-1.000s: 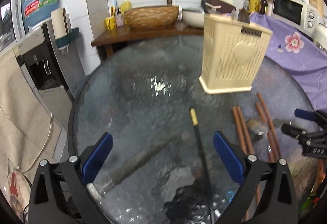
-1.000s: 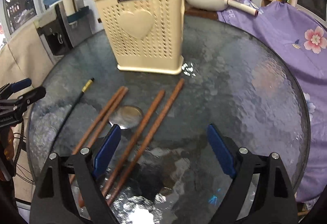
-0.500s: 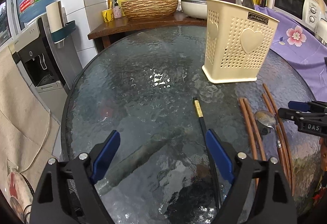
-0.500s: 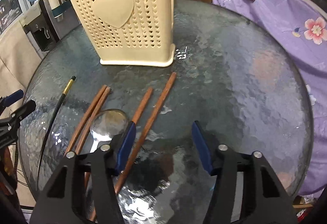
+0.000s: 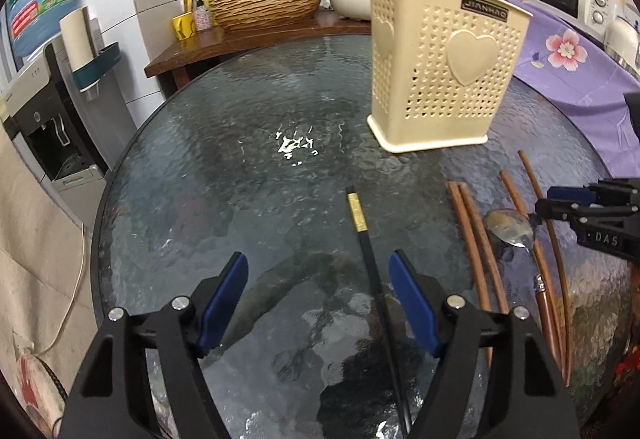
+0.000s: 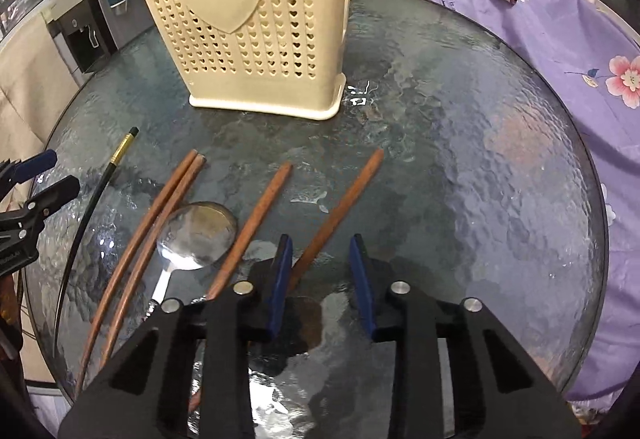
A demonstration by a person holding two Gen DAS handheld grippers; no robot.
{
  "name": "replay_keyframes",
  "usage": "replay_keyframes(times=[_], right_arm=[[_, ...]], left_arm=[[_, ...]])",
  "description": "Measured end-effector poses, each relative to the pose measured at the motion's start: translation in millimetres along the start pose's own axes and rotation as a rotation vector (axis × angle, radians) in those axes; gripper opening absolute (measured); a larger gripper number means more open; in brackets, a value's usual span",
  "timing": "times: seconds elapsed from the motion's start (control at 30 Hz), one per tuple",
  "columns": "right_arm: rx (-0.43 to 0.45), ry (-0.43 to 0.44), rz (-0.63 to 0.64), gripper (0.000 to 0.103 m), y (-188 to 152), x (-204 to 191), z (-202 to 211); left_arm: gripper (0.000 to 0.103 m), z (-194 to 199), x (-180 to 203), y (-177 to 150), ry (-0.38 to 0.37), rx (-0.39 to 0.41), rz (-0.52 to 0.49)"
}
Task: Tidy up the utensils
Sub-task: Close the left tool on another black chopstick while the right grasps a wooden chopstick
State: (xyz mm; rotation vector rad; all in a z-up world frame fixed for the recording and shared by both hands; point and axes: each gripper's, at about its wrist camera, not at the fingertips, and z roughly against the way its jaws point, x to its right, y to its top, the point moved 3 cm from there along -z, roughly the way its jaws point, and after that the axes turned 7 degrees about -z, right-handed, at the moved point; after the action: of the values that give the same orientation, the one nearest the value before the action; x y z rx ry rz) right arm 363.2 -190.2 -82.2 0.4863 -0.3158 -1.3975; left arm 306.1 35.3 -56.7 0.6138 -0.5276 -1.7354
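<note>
Four brown chopsticks (image 6: 256, 215), a spoon (image 6: 196, 231) and a black chopstick (image 5: 368, 251) lie on the glass table (image 6: 500, 167), near the cream holder (image 6: 256, 19). The right gripper (image 6: 320, 259), partly open, straddles the rightmost brown chopstick (image 6: 340, 203) ungripped. The left gripper (image 5: 318, 291) gapes wide, the black chopstick between its fingers.

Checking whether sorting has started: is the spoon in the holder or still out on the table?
Out. The spoon lies flat on the glass table among the brown chopsticks, in front of the cream holder.

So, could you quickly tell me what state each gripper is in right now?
Left gripper: open, holding nothing, black chopstick between its fingers.
Right gripper: open, holding nothing, straddling a wooden chopstick.
</note>
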Motion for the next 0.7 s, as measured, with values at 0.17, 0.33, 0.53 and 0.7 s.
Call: replay_keyframes(times=[0.17,0.33,0.53,0.7], right_arm=[[-0.013,0.002,-0.027,0.029,18.6,4.9,-9.5],[-0.028,-0.022,-0.041,0.029,37.0,2.1,-20.0],[-0.011,-0.03,-0.082,0.027,45.7,5.1,-25.7],[0.005,-0.041,-0.104,0.018,54.4,10.8,-31.6]], left_arm=[[0.066,-11.1,3.1,7.6,-0.008,-0.024,-0.013],[0.057,-24.1,6.6,18.1,-0.03,-0.053,-0.014],[0.045,-39.7,12.4,27.0,-0.028,-0.091,-0.032],[0.036,-47.7,15.7,31.8,-0.027,-0.099,-0.032]])
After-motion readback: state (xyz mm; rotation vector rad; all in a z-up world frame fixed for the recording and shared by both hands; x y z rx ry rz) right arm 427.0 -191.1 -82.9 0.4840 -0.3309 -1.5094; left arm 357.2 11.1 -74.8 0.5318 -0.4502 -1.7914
